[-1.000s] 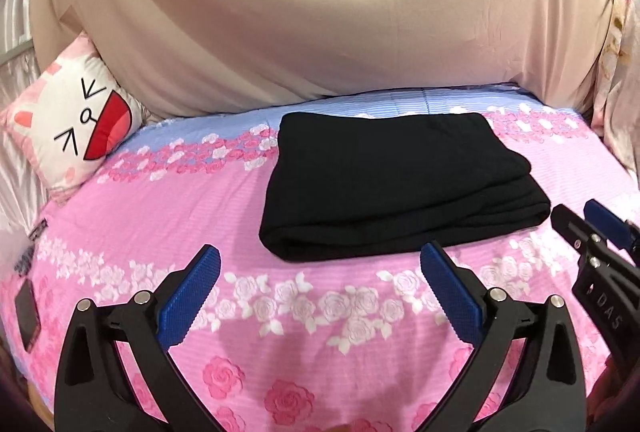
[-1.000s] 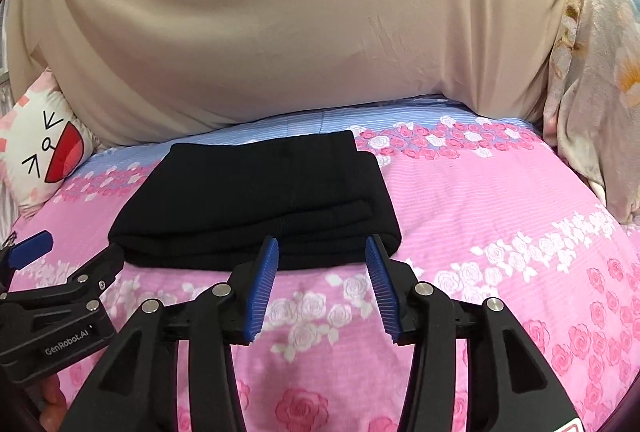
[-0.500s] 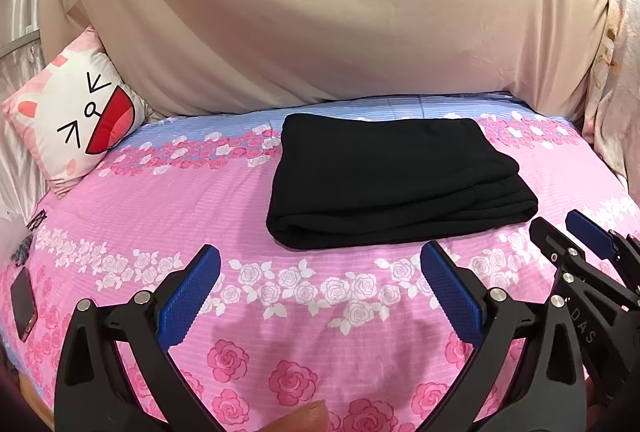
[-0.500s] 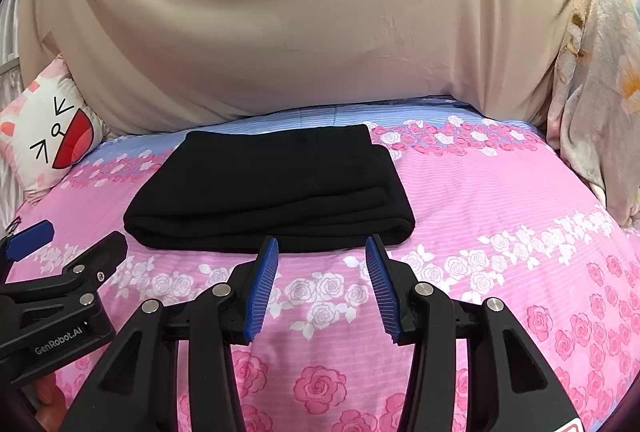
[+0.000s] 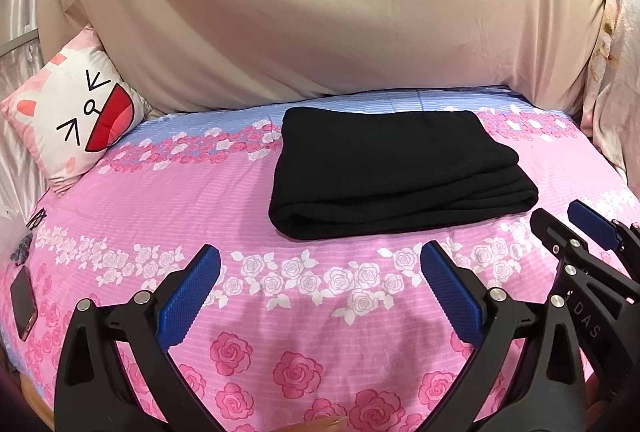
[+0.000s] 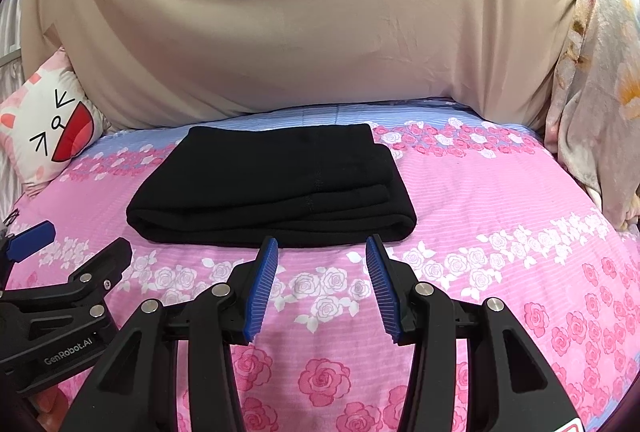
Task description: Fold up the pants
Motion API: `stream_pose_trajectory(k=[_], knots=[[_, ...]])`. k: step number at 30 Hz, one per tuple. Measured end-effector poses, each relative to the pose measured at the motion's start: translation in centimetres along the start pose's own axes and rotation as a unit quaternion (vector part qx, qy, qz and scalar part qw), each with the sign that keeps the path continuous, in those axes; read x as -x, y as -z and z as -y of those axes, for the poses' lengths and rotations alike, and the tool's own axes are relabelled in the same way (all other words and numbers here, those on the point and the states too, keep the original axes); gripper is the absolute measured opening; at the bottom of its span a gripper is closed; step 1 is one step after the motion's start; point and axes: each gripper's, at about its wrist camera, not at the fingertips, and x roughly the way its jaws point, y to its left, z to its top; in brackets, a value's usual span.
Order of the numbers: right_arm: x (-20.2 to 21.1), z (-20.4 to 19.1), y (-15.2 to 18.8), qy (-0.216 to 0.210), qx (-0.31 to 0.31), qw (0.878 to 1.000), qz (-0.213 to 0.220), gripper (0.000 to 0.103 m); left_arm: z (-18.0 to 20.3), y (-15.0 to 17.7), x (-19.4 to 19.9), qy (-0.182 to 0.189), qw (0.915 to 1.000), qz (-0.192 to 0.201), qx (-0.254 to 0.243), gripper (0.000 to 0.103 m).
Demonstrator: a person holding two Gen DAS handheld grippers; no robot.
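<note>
**Both hand-held grippers backed off, pants lying folded on the bed**

Left wrist view: your left hand-held gripper (image 5: 320,288) stands wide open and empty, and the black pants (image 5: 396,168) now sit farther from it than a second ago, a compact folded stack on the pink rose bedspread (image 5: 180,192); that retreat suggests the folding is finished. A cartoon cushion (image 5: 76,120) leans at the far left, a phone (image 5: 24,302) lies near the bed's left edge, both well clear.

Right wrist view: your right hand-held gripper (image 6: 322,282) is about half open, nothing between its pads, short of the stack's near edge. A floral quilt (image 6: 600,112) is heaped at right. Nothing blocks either hand.
</note>
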Motion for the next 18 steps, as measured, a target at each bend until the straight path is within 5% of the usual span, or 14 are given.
stream_pose_trajectory(k=[18], knots=[[-0.23,-0.01,0.44,0.003,-0.004,1.000,-0.008,0.046,0.13,0.27,-0.74,-0.023,0.9997,-0.005,-0.009,0.098]])
